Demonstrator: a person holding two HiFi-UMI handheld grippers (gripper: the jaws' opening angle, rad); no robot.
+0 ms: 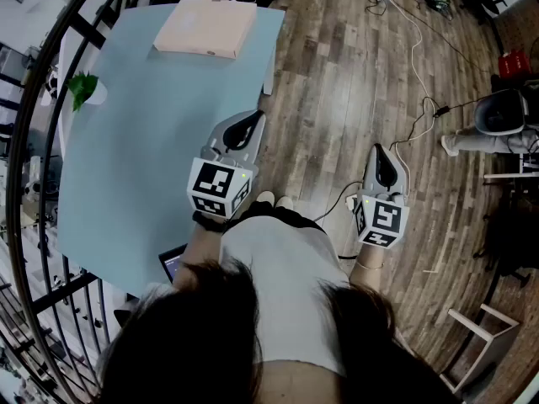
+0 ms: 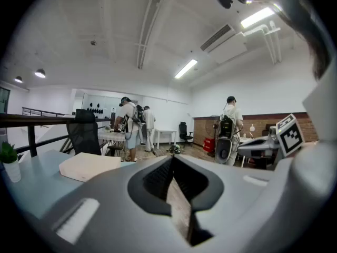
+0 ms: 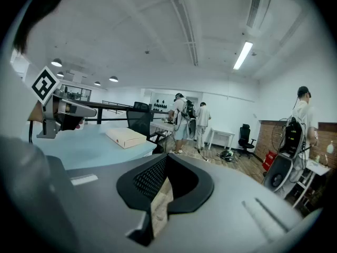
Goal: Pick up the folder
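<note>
The folder (image 1: 206, 28) is a flat pale pink case lying at the far end of the light blue table (image 1: 143, 167). It also shows in the left gripper view (image 2: 89, 165) and the right gripper view (image 3: 126, 137). My left gripper (image 1: 255, 118) hangs over the table's right edge, well short of the folder, shut and holding nothing. My right gripper (image 1: 379, 151) is off to the right over the wooden floor, shut and holding nothing. In each gripper view the jaws (image 2: 172, 161) (image 3: 167, 159) meet at their tips with only floor behind them.
A small potted plant (image 1: 82, 87) stands at the table's left edge. A dark tablet (image 1: 173, 263) lies at the near edge. A black railing (image 1: 34, 99) curves round the left. Cables (image 1: 413, 49) trail over the floor. A white frame (image 1: 480, 326) stands near right. People (image 2: 129, 128) stand far off.
</note>
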